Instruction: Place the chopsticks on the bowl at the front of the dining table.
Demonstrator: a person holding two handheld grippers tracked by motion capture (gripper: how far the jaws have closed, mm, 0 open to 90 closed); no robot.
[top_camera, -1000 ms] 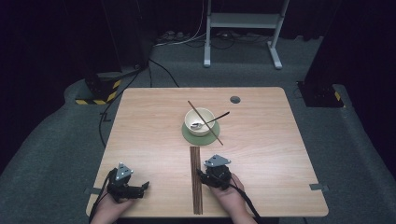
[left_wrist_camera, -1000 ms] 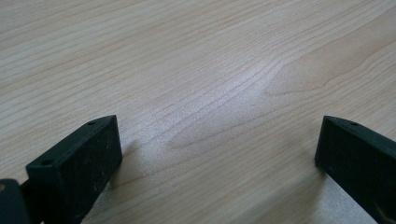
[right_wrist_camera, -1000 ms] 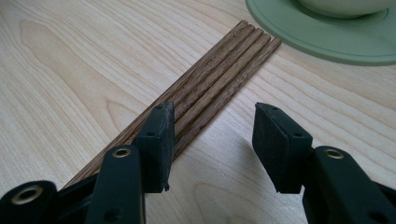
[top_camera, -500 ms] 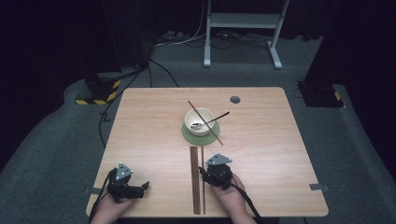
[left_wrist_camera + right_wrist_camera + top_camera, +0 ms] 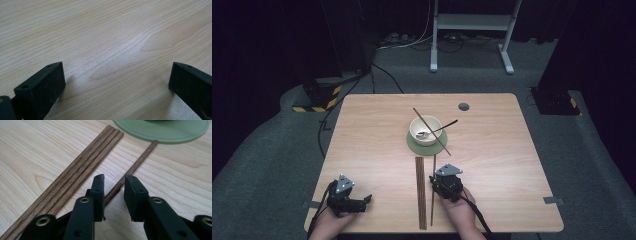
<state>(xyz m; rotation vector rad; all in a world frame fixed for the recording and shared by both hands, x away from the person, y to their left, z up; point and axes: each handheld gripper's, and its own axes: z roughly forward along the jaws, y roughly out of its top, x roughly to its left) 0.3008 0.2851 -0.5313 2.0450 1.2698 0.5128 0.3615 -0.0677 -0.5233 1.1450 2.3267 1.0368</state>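
My right gripper (image 5: 114, 178) (image 5: 435, 177) sits low over the table near the front edge. A single brown chopstick (image 5: 140, 157) (image 5: 433, 165) lies on the wood between its jaws. The jaws have just been closing and stand narrow, with a sliver of gap still showing beside the stick. Left of it lies a bundle of several chopsticks (image 5: 87, 162) (image 5: 420, 192). Farther off, a white bowl (image 5: 426, 131) rests on a green mat (image 5: 162, 132) (image 5: 414, 146), with a dark spoon (image 5: 447, 124) in it and another chopstick (image 5: 443, 145) across its rim. My left gripper (image 5: 116, 75) (image 5: 363, 201) rests open over bare wood at the front left.
The wooden table (image 5: 372, 130) has a small dark round hole (image 5: 463, 106) near its far edge. Beyond it are grey carpet, black cables (image 5: 324, 132) and a white metal stand (image 5: 469, 22). The table's front edge runs just behind both hands.
Both hands keep their places. The right gripper's jaws have drawn closer together around the single chopstick.
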